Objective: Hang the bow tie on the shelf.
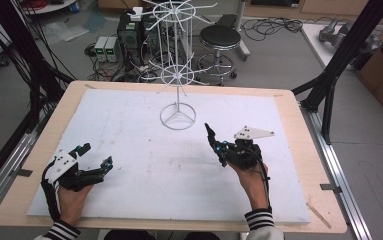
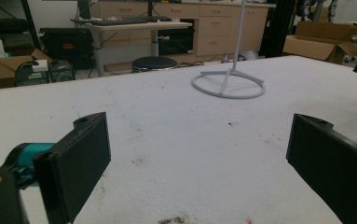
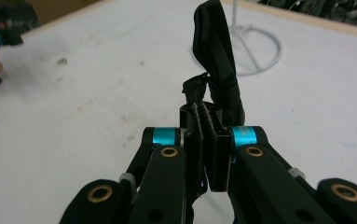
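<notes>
Right hand-held gripper [image 3: 209,140] pinches a black strap [image 3: 216,56]; left hand-held gripper [image 2: 199,158] stands spread, empty. Risk: the limp strap may slip or miss the rack [image 1: 178,75] prongs.

A wooden tabletop [image 1: 299,150] carries a white mat [image 1: 144,150] over most of it; a white wire rack [image 1: 178,117] stands on the mat, far of centre

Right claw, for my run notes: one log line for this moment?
right claw: shut on black strap | left claw: open, empty | white wire stand: untouched
</notes>
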